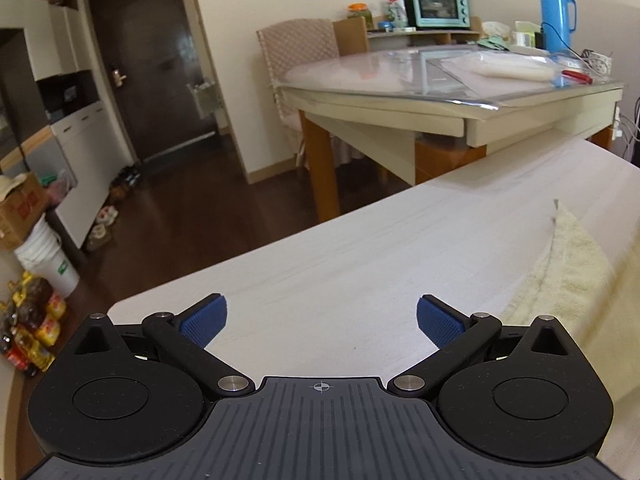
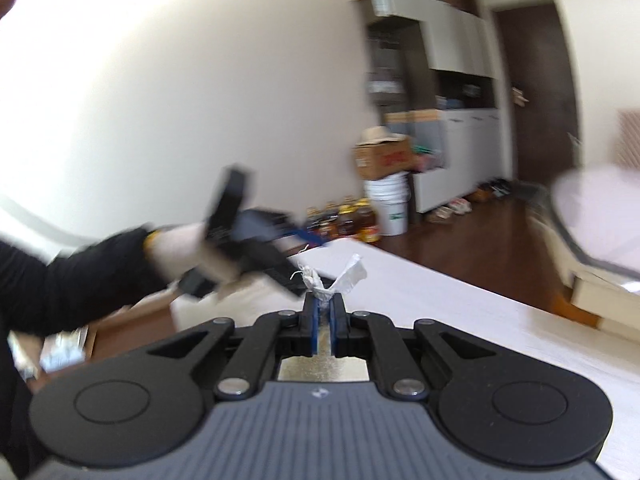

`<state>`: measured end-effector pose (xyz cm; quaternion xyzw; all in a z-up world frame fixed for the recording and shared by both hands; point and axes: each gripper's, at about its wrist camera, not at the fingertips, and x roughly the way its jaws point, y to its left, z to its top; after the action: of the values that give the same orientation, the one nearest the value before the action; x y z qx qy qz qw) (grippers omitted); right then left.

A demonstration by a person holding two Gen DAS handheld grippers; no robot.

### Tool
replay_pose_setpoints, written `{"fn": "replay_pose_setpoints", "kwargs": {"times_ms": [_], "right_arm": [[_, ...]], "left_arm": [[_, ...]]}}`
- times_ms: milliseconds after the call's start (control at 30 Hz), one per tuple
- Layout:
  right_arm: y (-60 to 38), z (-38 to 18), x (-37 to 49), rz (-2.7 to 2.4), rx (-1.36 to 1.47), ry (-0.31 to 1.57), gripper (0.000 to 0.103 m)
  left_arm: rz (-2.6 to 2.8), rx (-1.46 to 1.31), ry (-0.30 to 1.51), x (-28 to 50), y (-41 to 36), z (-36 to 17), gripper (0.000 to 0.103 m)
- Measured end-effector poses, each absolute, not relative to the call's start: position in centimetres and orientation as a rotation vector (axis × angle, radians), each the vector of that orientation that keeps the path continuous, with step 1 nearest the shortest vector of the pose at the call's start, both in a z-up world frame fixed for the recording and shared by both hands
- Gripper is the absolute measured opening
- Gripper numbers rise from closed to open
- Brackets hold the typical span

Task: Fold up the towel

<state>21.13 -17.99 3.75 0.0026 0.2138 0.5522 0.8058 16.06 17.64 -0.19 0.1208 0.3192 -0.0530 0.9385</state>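
The cream towel (image 1: 568, 280) lies on the pale worktop (image 1: 360, 264) at the right edge of the left wrist view, its long axis running away from the camera and its far corner pointing up and away. The left gripper (image 1: 322, 318) hovers beside it, jaws wide apart and empty. The right gripper (image 2: 324, 312) has its jaws pinched tight on a frayed white corner (image 2: 340, 280) of fabric.

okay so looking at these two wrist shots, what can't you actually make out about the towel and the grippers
- Towel: left wrist view, cut off by the right edge; its fold state is unreadable.
- Right gripper: shut on a towel corner; the gripper body hides the rest.
- Left gripper: right wrist view, motion-blurred; its jaws show open only in its own view.
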Motion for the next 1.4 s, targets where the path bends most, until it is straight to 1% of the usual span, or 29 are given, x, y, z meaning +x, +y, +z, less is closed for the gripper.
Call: {"fn": "replay_pose_setpoints", "kwargs": {"times_ms": [133, 333, 533, 567, 633, 733, 933, 1033, 1100, 1200, 1400], "right_arm": [[-19.5, 1.3, 25.4, 1.082, 0.104, 0.562, 0.006], [-20.0, -2.7, 28.7, 0.950, 0.170, 0.705, 0.006], [-19.5, -4.6, 29.9, 0.856, 0.130, 0.757, 0.010], [-19.3, -4.8, 30.0, 0.841, 0.118, 0.756, 0.011], [-18.9, -5.3, 30.2, 0.817, 0.094, 0.751, 0.022], [-18.6, -4.9, 29.8, 0.777, 0.047, 0.701, 0.023], [-18.5, -2.8, 27.1, 0.777, -0.020, 0.542, 0.023], [-17.4, -2.9, 26.8, 0.808, -0.114, 0.549, 0.022], [-16.8, -3.1, 26.9, 0.820, -0.163, 0.555, 0.020], [-16.0, -3.2, 26.9, 0.841, -0.202, 0.544, 0.020], [-14.3, -4.5, 26.3, 0.840, -0.424, 0.559, 0.020]], "left_arm": [[-0.111, 0.251, 0.657, 16.1, 17.4, -0.7, 0.103], [-0.140, 0.260, 0.656, 16.1, 16.6, -1.1, 0.103], [-0.167, 0.273, 0.649, 15.6, 15.8, -1.2, 0.103], [-0.169, 0.273, 0.650, 15.6, 15.7, -1.2, 0.103], [-0.170, 0.276, 0.655, 15.5, 15.5, -1.4, 0.103], [-0.164, 0.281, 0.661, 15.3, 15.3, -1.5, 0.103], [-0.168, 0.239, 0.648, 13.7, 15.0, -1.1, 0.103], [-0.182, 0.240, 0.666, 13.0, 14.1, -1.7, 0.103], [-0.179, 0.252, 0.683, 12.9, 13.3, -2.5, 0.103], [-0.156, 0.268, 0.696, 13.0, 12.6, -3.4, 0.103], [-0.135, 0.301, 0.694, 13.5, 12.4, -3.9, 0.103]]}}
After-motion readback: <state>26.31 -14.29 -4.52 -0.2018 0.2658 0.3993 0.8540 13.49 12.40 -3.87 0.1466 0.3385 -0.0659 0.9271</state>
